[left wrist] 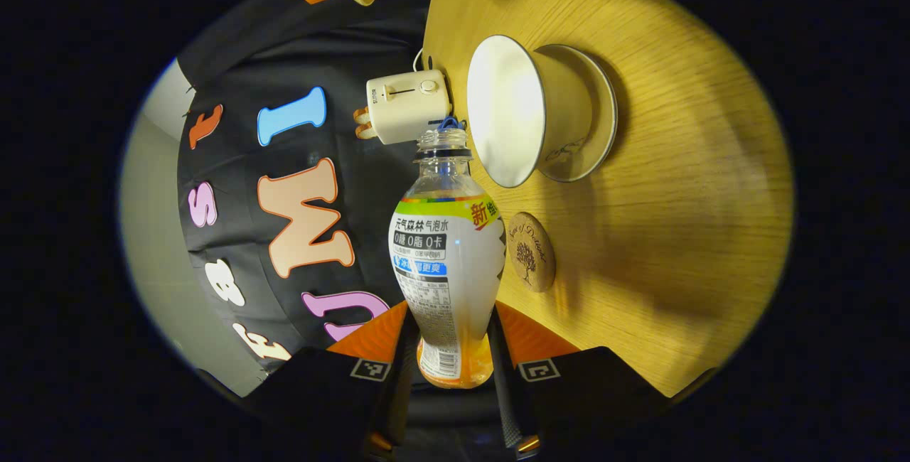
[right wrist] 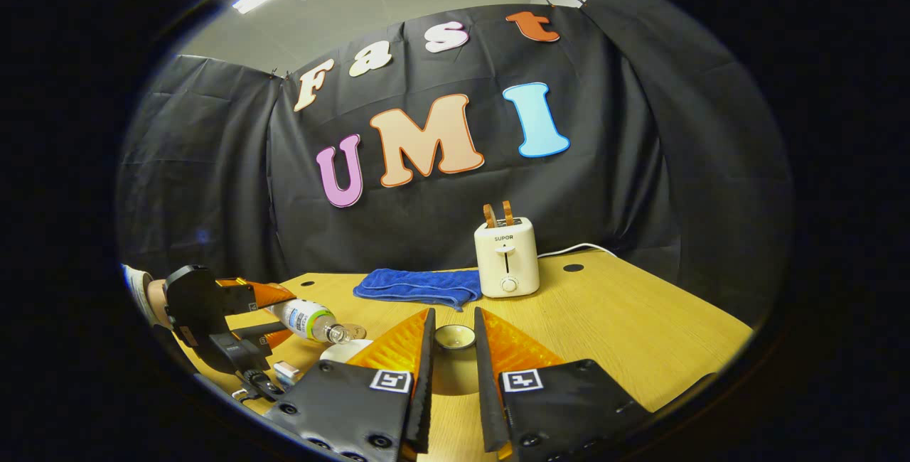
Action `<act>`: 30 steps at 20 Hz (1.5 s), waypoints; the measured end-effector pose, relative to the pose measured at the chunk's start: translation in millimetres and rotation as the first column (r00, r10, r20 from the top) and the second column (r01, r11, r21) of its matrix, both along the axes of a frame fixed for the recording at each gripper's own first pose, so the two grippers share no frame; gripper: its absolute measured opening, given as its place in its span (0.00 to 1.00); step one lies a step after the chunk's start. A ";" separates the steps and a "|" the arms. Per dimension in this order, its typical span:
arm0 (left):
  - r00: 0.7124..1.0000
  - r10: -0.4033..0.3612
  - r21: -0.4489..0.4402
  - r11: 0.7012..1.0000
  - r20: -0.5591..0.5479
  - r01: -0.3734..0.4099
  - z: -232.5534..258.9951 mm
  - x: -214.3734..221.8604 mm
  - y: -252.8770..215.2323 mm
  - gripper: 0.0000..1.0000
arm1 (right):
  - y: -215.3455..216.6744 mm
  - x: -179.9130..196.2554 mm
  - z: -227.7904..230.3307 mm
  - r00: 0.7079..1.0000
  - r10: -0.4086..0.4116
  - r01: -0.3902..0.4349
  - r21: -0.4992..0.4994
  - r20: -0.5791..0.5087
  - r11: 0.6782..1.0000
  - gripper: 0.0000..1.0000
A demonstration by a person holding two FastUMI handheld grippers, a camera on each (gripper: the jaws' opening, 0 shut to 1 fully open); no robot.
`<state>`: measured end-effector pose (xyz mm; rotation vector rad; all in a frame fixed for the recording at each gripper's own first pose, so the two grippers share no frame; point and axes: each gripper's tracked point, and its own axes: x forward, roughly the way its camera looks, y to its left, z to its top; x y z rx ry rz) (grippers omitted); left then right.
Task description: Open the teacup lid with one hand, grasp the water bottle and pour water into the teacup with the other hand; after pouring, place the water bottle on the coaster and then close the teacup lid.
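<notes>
A: Where is the water bottle (left wrist: 446,263) sitting right now?

B: The left gripper (left wrist: 455,359) is clamping it low on the body, both fingers pressing on the lower part below the label. It is tipped over on its side, its open neck pointing toward the teacup (left wrist: 530,112). From the right gripper view the same bottle (right wrist: 307,320) is lying almost level, mouth just above the cup's rim (right wrist: 345,352).

A: How is it going to handle?

B: It is looking like thin plastic, so I am judging it light and a bit squashy; squeezing harder could push water out faster than wanted. The waist narrows above the label, so the wide lower body is the safer hold, and that is where the fingers are sitting.

A: And the cup?

B: It is looking ceramic, standing on its saucer (left wrist: 596,117) on the surface (left wrist: 675,220), lid off. Stiff, glossy, breakable. I am expecting a knock from the bottle neck to chip it.

A: Is the right gripper (right wrist: 453,369) holding the lid (right wrist: 455,336)?

B: The lid is showing between its fingers, near the tips, but I cannot tell whether both are pressing on it. It is small and smooth, likely slippery.

A: The coaster (left wrist: 532,251)?

B: It is lying flat just beside the saucer, nothing on it.
</notes>
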<state>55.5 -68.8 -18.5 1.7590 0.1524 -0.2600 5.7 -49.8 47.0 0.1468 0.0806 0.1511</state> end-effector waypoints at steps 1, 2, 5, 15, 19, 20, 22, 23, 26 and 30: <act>1.000 0.004 0.020 1.000 -0.001 -0.004 1.2 1.4 0.7 0.51 | 0.1 0.6 -0.5 1.000 0.001 -0.001 0.001 -0.001 1.000 0.32; 1.000 0.002 0.038 0.999 0.002 -0.002 2.3 1.5 1.9 0.50 | 0.2 0.5 -0.4 1.000 0.001 -0.001 -0.002 -0.001 1.000 0.32; 1.000 -0.004 0.094 0.996 0.010 0.003 9.0 2.3 7.5 0.50 | -1.1 -0.5 0.5 1.000 -0.002 0.002 -0.008 0.004 1.000 0.32; 0.998 -0.057 0.290 0.956 0.030 0.046 37.6 4.7 0.8 0.51 | -1.0 2.4 -3.8 1.000 0.001 -0.001 -0.006 -0.004 1.000 0.32; 0.995 -0.082 0.355 0.933 0.053 0.058 53.6 3.8 -4.4 0.51 | 1.2 4.5 -9.5 1.000 0.006 -0.006 -0.006 -0.016 1.000 0.32; 0.995 -0.086 0.367 0.928 0.052 0.061 55.5 3.6 -7.5 0.51 | 2.2 4.4 -9.7 1.000 0.008 -0.008 -0.006 -0.018 1.000 0.32; 0.994 -0.098 0.395 0.916 0.053 0.069 58.9 4.9 -10.3 0.50 | 4.3 4.3 -9.6 1.000 0.014 -0.014 -0.006 -0.018 1.000 0.32; 0.992 -0.112 0.411 0.908 0.056 0.079 61.8 3.2 -12.8 0.50 | 4.8 3.1 -9.6 1.000 0.016 -0.016 -0.008 -0.016 1.000 0.30; 0.990 -0.127 0.428 0.899 0.055 0.092 66.7 3.5 -18.8 0.51 | 6.6 3.2 -9.5 1.000 0.019 -0.019 -0.014 -0.014 1.000 0.30; 0.989 -0.137 0.445 0.890 0.062 0.096 77.4 6.7 -27.5 0.51 | 5.1 2.9 -8.9 1.000 0.019 -0.019 -0.012 -0.014 1.000 0.32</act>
